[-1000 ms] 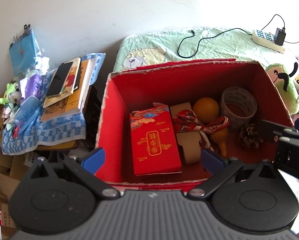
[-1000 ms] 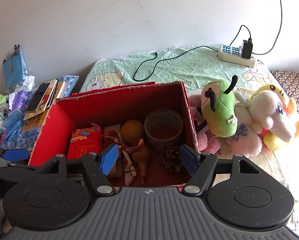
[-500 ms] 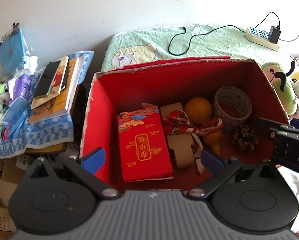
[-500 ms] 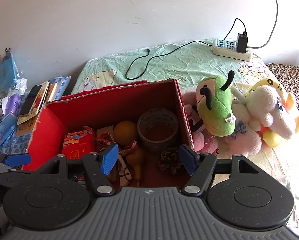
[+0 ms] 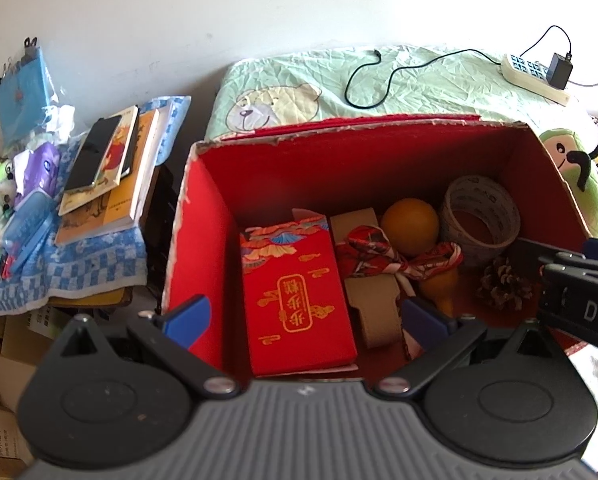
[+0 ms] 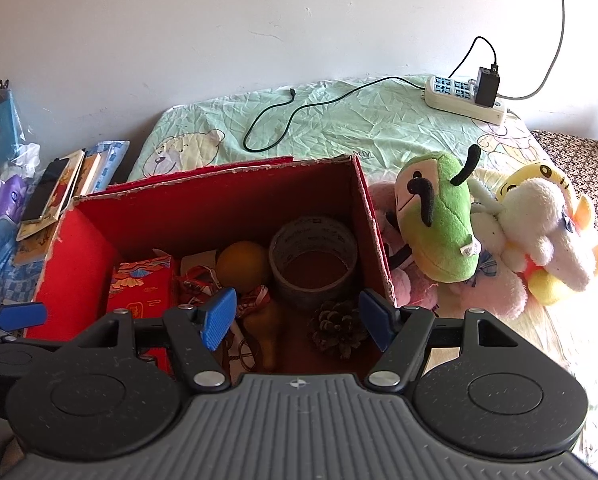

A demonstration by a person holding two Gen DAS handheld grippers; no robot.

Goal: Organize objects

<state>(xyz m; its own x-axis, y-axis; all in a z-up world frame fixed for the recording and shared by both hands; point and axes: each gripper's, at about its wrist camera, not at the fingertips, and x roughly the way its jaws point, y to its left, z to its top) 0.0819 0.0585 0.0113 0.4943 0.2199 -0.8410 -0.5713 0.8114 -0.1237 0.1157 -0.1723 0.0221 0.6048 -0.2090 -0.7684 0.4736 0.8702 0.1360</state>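
At the far left a stack of books lies on a blue checked cloth; the left gripper hangs over the near rim of the red box, jaws wide apart and empty; inside, left to right, lie a red packet, an orange ball, a tape roll and a pine cone; the right gripper hovers over the box's near right, jaws apart, holding nothing; just right of the box sits a green plush toy beside a white plush toy.
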